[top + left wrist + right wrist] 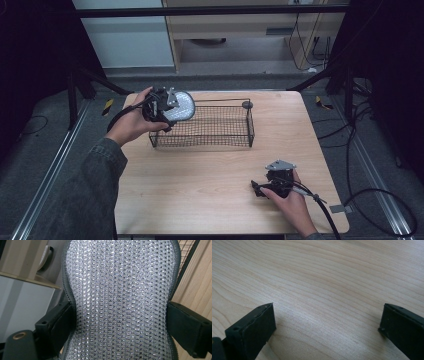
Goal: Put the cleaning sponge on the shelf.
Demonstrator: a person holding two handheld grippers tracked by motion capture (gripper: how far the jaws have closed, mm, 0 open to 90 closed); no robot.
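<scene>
Left tongs [167, 107] clamp a glittery mesh-textured oval pad [120, 300]; right tongs [327, 322] gape, empty.

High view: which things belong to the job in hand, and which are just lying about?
In the job:
- silver mesh pad, clamped in the left gripper
- wire basket, beside the pad

Lying about:
- right gripper, jaws apart, low over the table
- yellow-black tape pieces on the floor

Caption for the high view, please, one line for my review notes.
Left hand-held gripper holds a silvery mesh pad over the wire basket's left end; right hand-held gripper rests open on the wooden table.
</scene>
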